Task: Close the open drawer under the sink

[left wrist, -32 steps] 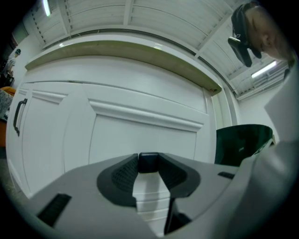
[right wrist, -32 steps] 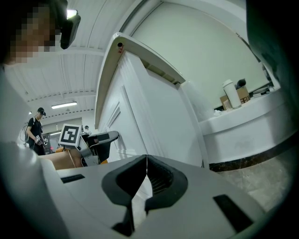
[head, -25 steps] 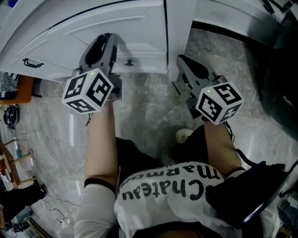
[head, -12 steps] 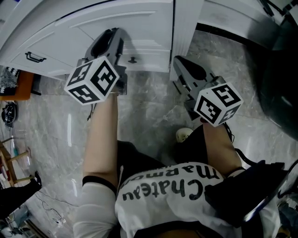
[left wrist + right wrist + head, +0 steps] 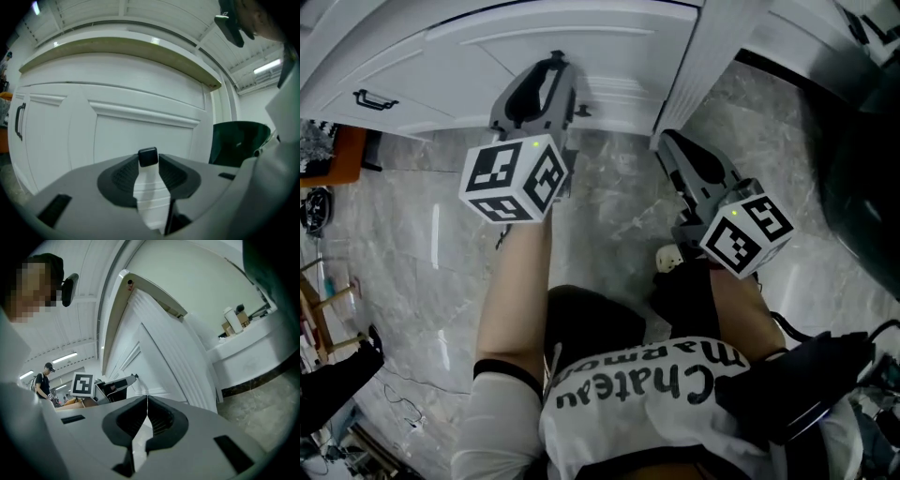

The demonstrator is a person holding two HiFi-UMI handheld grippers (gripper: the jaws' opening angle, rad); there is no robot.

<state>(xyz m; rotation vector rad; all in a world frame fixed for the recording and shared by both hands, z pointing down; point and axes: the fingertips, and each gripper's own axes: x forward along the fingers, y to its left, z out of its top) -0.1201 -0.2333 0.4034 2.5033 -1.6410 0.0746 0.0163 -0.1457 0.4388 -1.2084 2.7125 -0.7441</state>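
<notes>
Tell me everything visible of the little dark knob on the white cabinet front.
The knob is small, dark and squarish with rounded corners. It sits on a white panelled cabinet front, below a raised moulding. It shows in the gap between the tips of the left tongs; whether they touch it cannot be told.

The white drawer front (image 5: 469, 56) under the sink, panelled with stepped moulding, spans the head view from 10 to 12 o'clock. A small dark knob (image 5: 581, 111) sits low on its face, near 12 o'clock. A tan strip runs along its top edge; how far it stands open cannot be told.
</notes>
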